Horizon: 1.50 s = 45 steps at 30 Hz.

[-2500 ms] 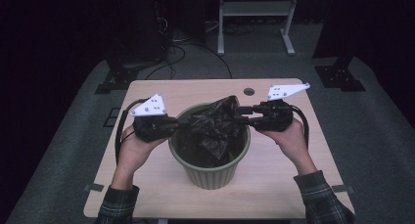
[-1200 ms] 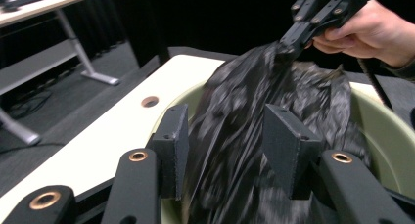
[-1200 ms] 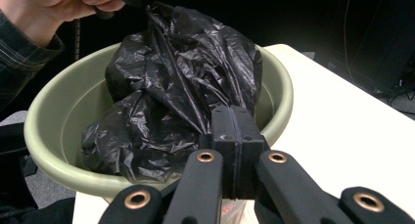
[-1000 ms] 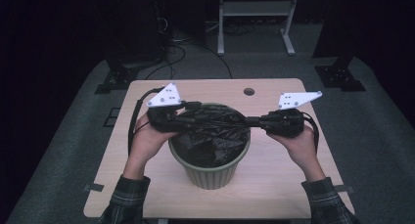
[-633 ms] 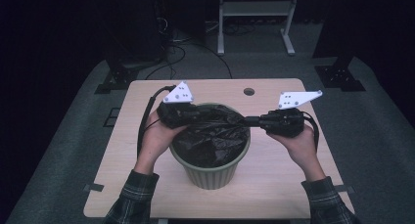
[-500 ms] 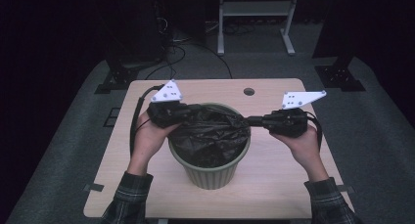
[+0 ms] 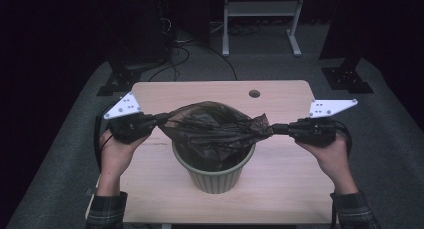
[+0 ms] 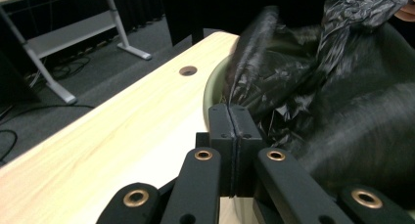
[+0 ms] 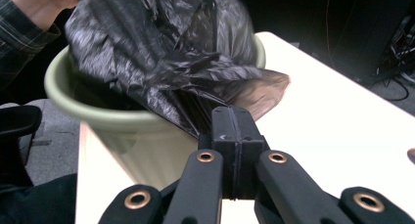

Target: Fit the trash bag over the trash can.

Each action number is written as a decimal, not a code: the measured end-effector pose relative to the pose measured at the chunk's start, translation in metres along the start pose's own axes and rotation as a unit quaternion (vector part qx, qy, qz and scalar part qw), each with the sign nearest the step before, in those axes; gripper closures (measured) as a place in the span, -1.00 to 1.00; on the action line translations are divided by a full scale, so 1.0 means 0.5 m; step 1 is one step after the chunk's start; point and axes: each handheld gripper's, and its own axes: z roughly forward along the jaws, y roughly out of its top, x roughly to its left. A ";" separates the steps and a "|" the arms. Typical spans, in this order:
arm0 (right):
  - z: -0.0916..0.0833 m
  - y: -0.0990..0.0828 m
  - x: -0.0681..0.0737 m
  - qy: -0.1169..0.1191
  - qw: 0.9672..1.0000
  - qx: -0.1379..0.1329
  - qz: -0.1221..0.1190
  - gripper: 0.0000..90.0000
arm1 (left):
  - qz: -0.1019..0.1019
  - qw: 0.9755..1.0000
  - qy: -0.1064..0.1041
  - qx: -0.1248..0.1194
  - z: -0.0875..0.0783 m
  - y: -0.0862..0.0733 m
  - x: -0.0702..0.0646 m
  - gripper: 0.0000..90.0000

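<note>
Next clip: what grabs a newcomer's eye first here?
A black bin bag stretched taut over a green bin in the middle of the wooden table. The left tool and right tool each pinch an edge, pulling toward opposite sides.

You'll find no readable text, label, brand, number or sign anywhere here. The bag [image 7: 215, 131], the bin [image 7: 214, 175] and the table [image 7: 200, 94] carry no lettering that can be made out.
</note>
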 end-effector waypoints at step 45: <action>0.045 0.055 0.007 0.047 0.998 -0.029 -0.004 1.00 | 0.037 0.997 -0.045 0.050 0.191 0.088 0.010 -0.02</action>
